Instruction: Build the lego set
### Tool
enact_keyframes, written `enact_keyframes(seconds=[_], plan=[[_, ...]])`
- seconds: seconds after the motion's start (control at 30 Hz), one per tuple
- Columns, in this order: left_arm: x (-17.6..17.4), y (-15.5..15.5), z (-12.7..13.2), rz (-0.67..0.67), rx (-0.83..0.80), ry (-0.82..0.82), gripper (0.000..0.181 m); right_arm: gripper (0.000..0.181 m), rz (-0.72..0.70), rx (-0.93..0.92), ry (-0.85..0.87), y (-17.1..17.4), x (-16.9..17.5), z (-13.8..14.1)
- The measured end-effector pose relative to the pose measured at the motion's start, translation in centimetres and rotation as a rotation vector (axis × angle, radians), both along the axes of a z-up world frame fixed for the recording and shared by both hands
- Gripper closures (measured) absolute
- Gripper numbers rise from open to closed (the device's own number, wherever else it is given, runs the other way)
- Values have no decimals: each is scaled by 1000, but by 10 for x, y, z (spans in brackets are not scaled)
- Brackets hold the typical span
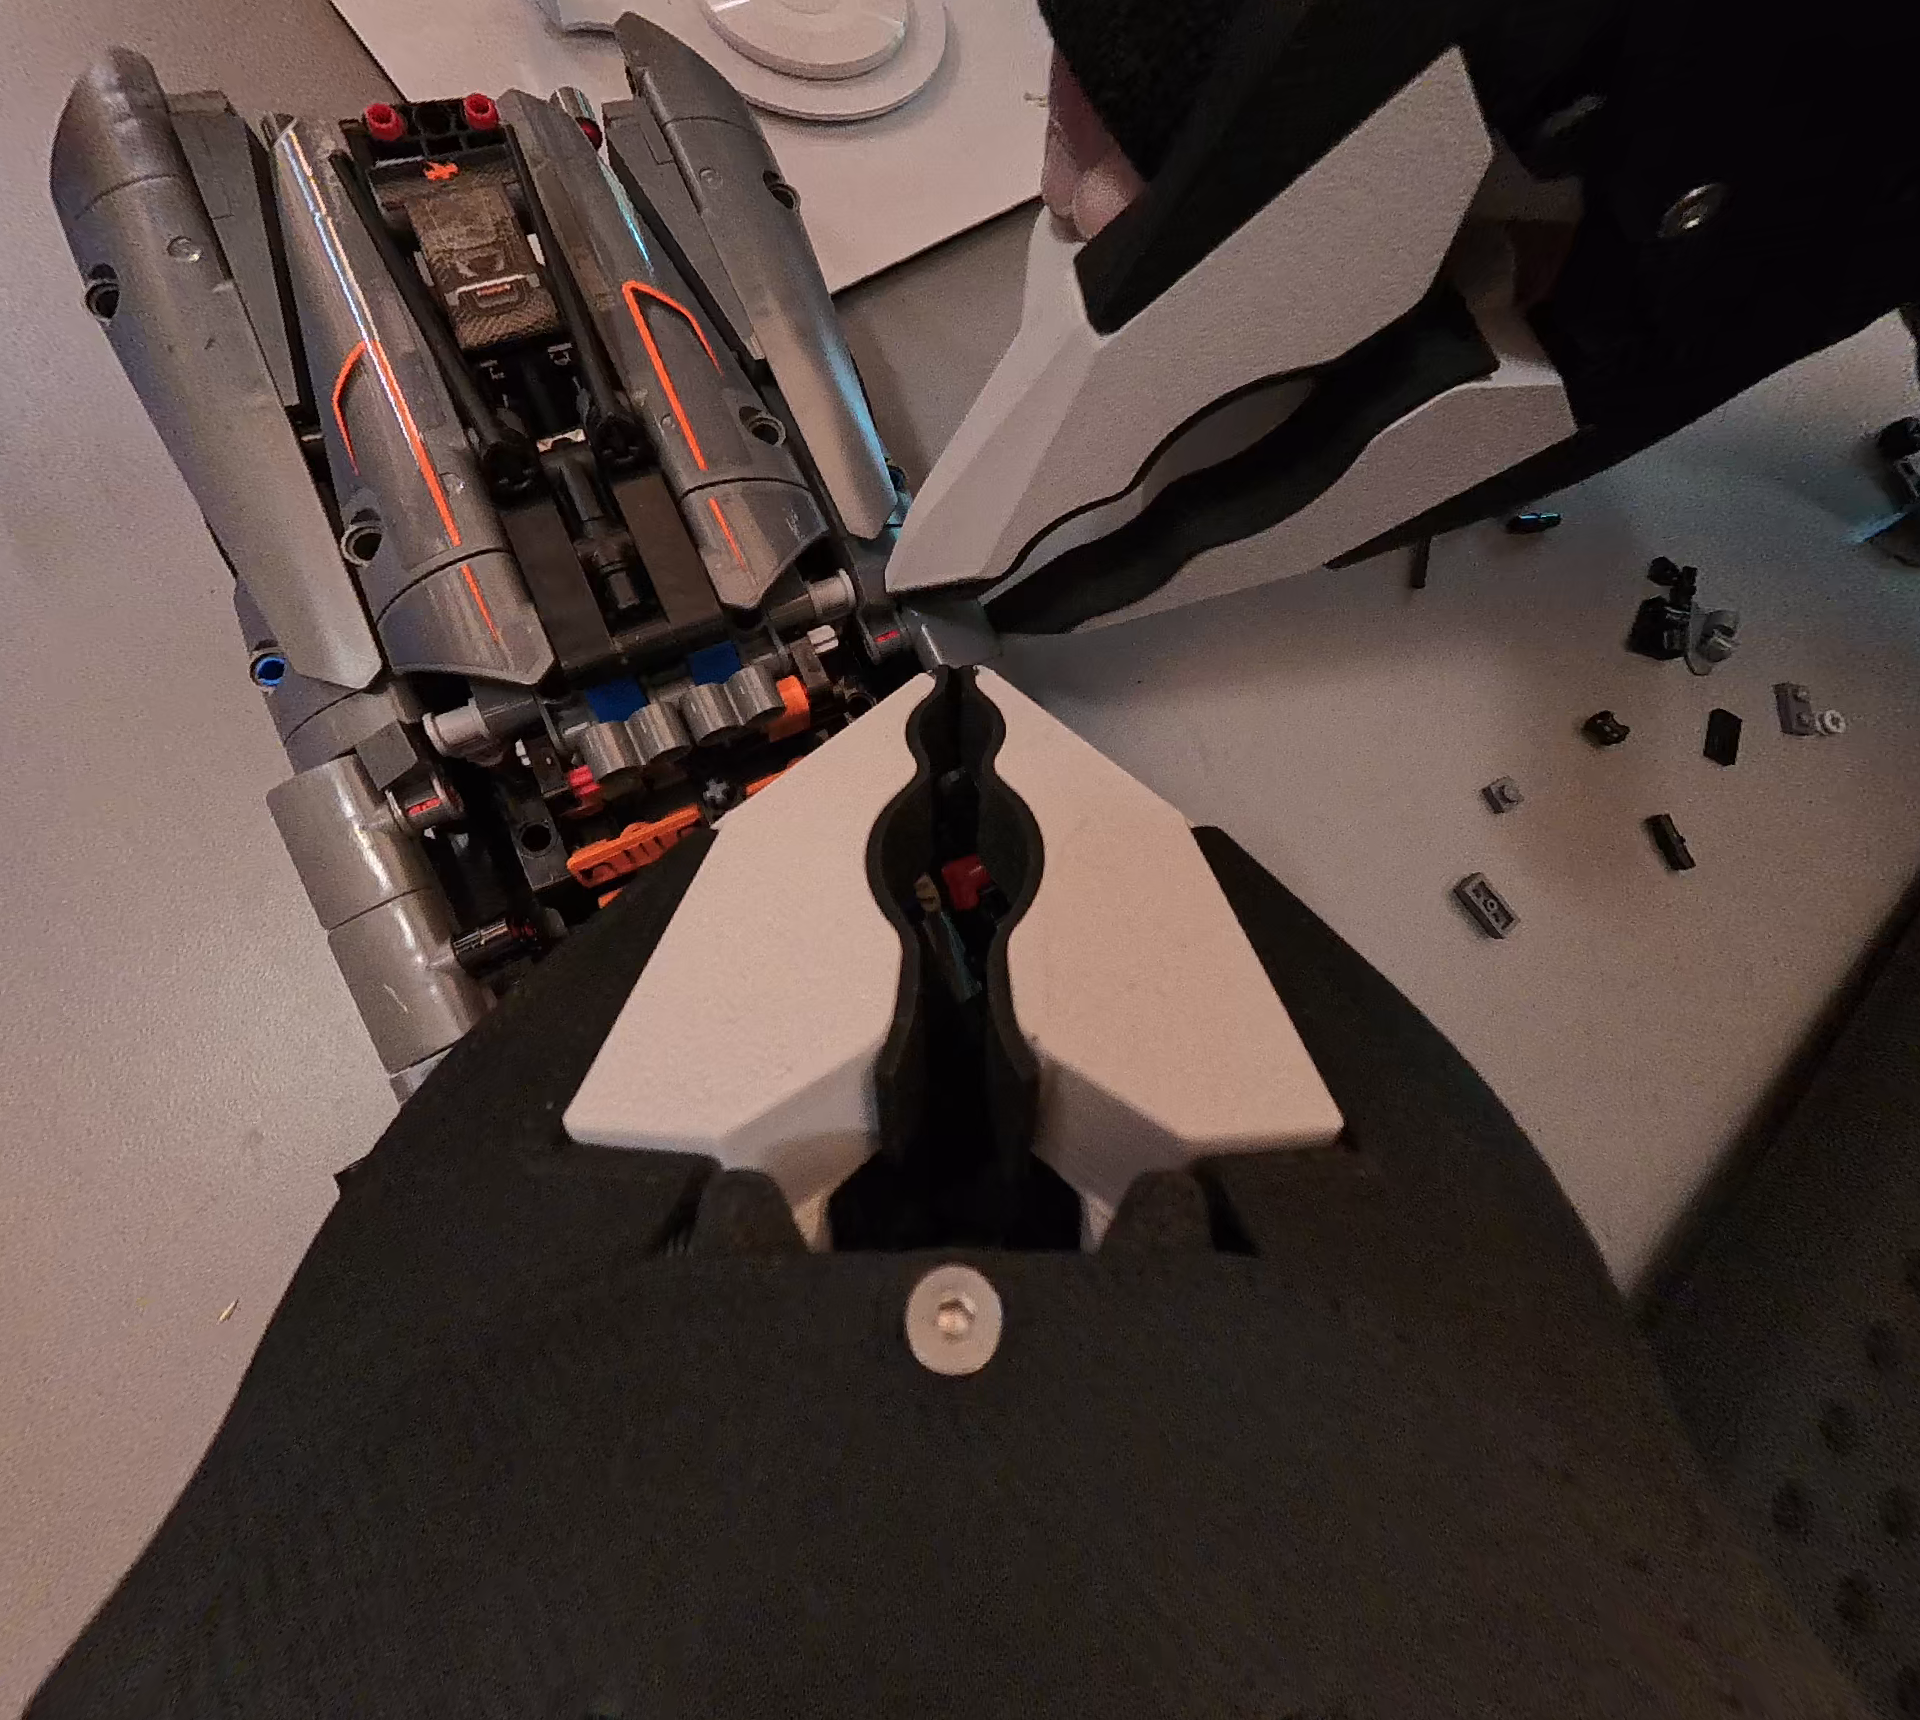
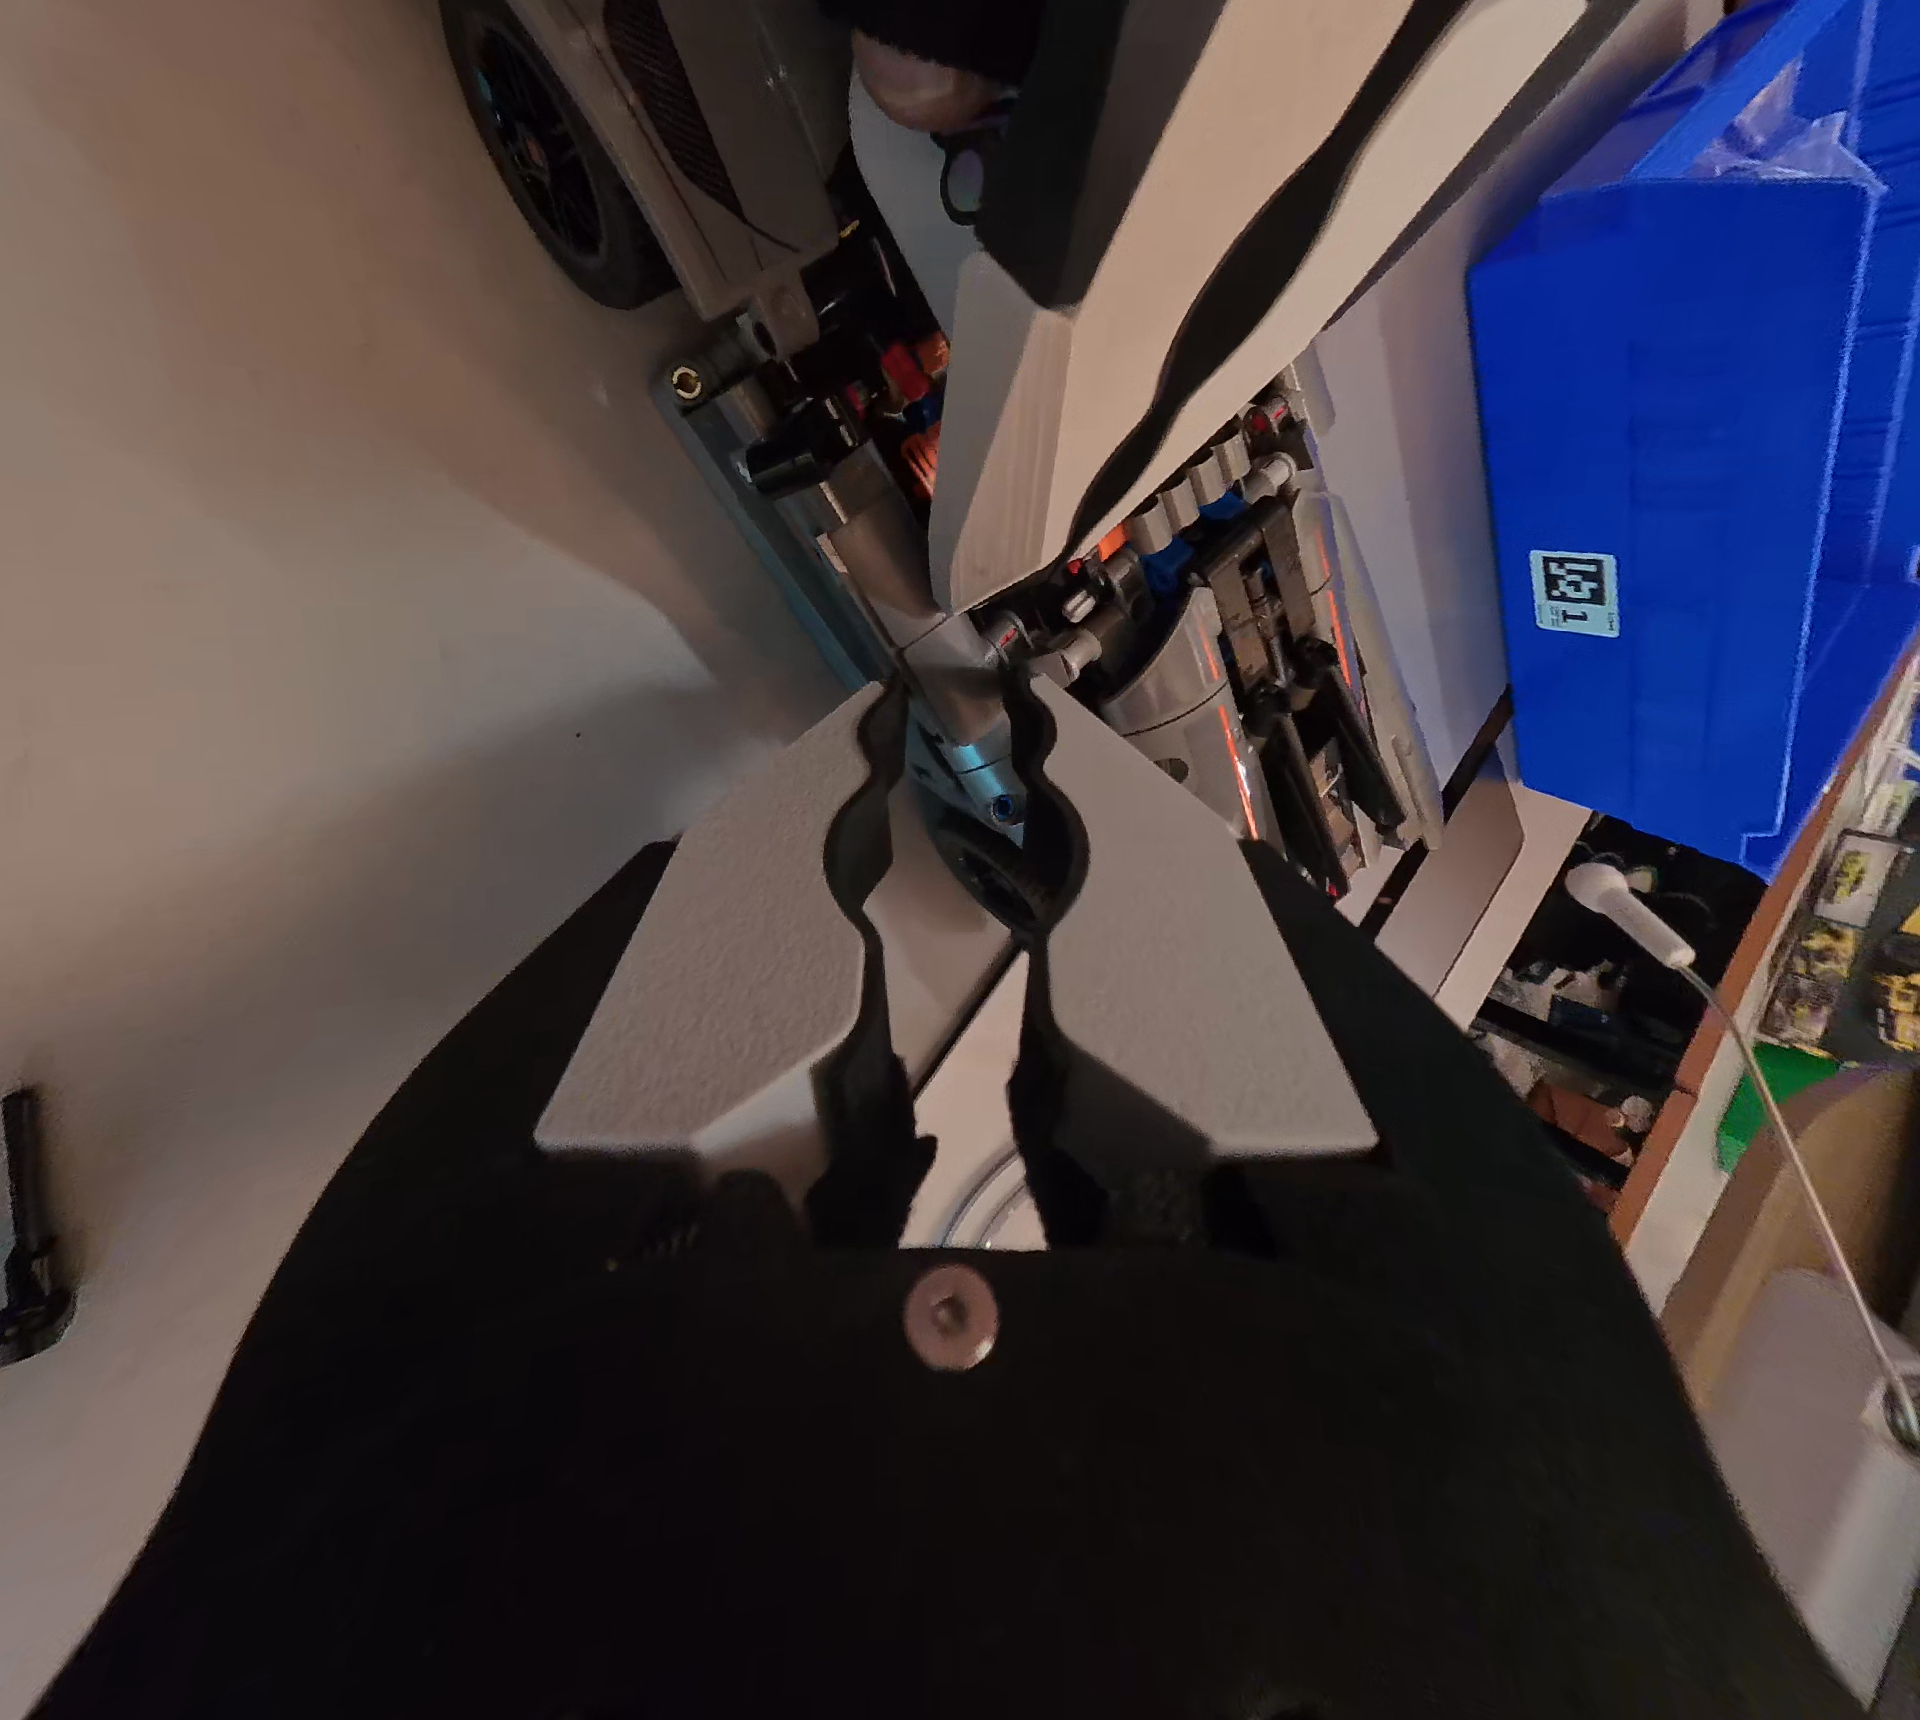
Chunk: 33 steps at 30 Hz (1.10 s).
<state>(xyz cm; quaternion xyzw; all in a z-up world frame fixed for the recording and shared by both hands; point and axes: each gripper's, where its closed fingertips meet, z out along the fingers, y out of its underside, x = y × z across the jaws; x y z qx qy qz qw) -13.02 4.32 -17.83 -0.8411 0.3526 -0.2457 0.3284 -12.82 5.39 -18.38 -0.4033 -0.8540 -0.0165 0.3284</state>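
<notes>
A grey Lego car model (image 1: 468,465) is seen lying on the white table (image 1: 1299,756), filling the left half of the left wrist view. The left gripper (image 1: 951,683) is seen pinched together at the model's lower right corner, though what it grips cannot be told. The right gripper (image 2: 951,694) is clamped on a grey corner piece (image 2: 945,662) of the model, at centre frame.

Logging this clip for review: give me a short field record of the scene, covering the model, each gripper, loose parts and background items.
model: grey lego car with orange stripes, partly built, on the white table
left gripper: shut, tips at the car's grey corner piece
right gripper: clamped on that same grey corner piece
loose parts: small black and grey pieces scattered on the table to the right
background: white stand base; blue bin
</notes>
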Motion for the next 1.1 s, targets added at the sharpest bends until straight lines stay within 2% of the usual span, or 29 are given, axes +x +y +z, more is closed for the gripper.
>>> enact_keyframes(seconds=[0.17,0.4,0.9,1.1], plan=[[0,0,0,-1,-1,-4,181,158,-18,56,46,0,-1,1],[1,-1,0,-9,-3,-1,181,143,-32,161,57,8,-2,-2],[1,-1,0,-6,-6,-3,181,149,-29,270,50,6,-2,-1],[1,-1,-1,-6,-7,-4,181,149,-36,232,63,7,-2,-3]])
